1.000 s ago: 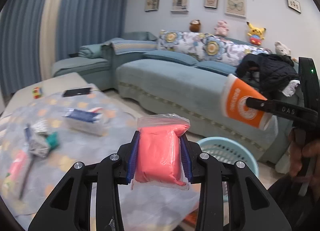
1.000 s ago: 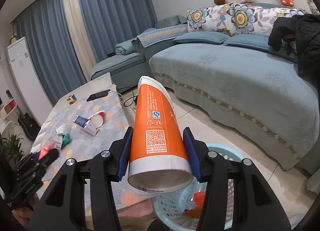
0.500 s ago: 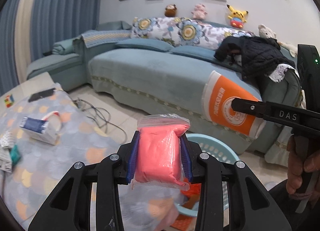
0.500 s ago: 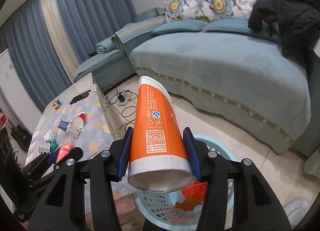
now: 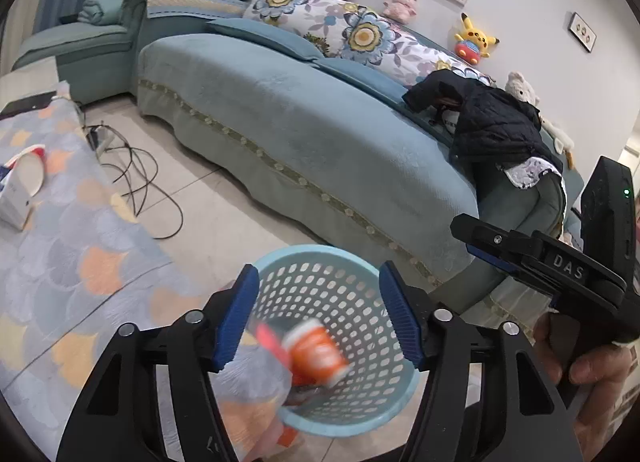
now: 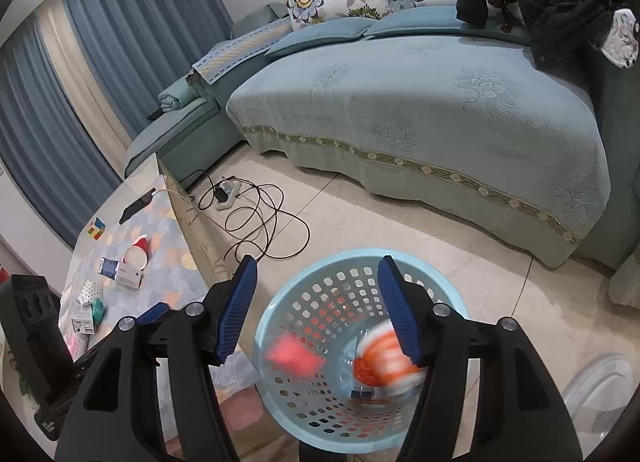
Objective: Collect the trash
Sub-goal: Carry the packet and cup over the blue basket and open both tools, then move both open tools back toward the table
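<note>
Both grippers, left (image 5: 318, 312) and right (image 6: 316, 308), hanging spread, empty, over basket (image 6: 288, 302). Cup (image 6: 386, 356), pink bag (image 6: 294, 356) blurring inside basket. Risk: cup bouncing out, basket tipping; more trash (image 6: 90, 302) waiting on table (image 6: 176, 246).

Both wrist views look steeply down and forward from just above the basket (image 5: 320, 286), past their own fingers to the floor and sofa (image 5: 280, 118) beyond. The left view sits left of the right gripper (image 5: 480, 254), which enters its right edge. Both share basket, cables (image 6: 256, 218), sofa and table (image 6: 160, 230); the blurred basket contents probably match.
</note>
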A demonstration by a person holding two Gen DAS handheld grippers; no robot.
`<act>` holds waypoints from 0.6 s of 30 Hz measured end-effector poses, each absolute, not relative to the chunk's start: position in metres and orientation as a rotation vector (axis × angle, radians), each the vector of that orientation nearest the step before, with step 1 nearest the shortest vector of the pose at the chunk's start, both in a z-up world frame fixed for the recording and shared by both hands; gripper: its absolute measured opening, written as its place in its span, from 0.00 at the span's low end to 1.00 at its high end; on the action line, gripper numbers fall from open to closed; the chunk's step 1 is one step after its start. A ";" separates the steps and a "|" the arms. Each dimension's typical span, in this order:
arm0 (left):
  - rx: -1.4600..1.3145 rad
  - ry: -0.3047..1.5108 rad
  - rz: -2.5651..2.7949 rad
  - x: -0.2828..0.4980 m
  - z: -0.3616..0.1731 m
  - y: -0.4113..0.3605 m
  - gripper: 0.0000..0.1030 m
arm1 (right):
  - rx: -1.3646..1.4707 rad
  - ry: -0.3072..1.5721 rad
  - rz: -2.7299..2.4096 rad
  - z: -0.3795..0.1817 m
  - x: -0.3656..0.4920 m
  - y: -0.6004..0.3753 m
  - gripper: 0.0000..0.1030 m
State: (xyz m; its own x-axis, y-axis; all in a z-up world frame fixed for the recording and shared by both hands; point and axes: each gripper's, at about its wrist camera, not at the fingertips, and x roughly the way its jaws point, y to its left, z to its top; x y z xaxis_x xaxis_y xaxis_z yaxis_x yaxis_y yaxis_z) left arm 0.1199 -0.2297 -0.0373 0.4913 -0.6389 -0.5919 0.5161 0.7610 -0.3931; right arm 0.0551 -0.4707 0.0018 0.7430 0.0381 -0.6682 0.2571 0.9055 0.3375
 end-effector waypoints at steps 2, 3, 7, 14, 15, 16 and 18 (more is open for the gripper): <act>-0.144 0.790 -0.695 0.116 -0.037 -0.221 0.60 | 0.433 0.730 -0.116 0.002 0.056 -0.469 0.57; -0.119 0.786 -0.685 0.113 -0.037 -0.216 0.61 | 0.439 0.731 -0.112 0.002 0.057 -0.469 0.58; 0.039 0.760 -0.612 0.096 -0.038 -0.187 0.61 | 0.445 0.734 -0.094 0.004 0.060 -0.461 0.60; 0.295 0.699 -0.307 0.073 -0.034 -0.074 0.63 | 0.367 0.746 -0.055 0.009 0.069 -0.431 0.60; 0.314 0.690 -0.257 0.073 -0.032 -0.055 0.66 | 0.360 0.747 -0.046 0.010 0.071 -0.425 0.60; 0.326 0.684 -0.215 0.072 -0.029 -0.036 0.68 | 0.355 0.745 -0.036 0.011 0.072 -0.420 0.60; 0.352 0.677 -0.112 0.074 -0.025 0.002 0.68 | 0.334 0.738 -0.003 0.014 0.076 -0.407 0.61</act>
State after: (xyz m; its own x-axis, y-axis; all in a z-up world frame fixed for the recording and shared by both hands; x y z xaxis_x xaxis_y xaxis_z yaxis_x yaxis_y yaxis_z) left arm 0.0745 0.0023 -0.0255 0.7762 0.0118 -0.6303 0.2148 0.9351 0.2820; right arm 0.0759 -0.4067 0.0143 0.7422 0.1137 -0.6604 0.1195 0.9472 0.2974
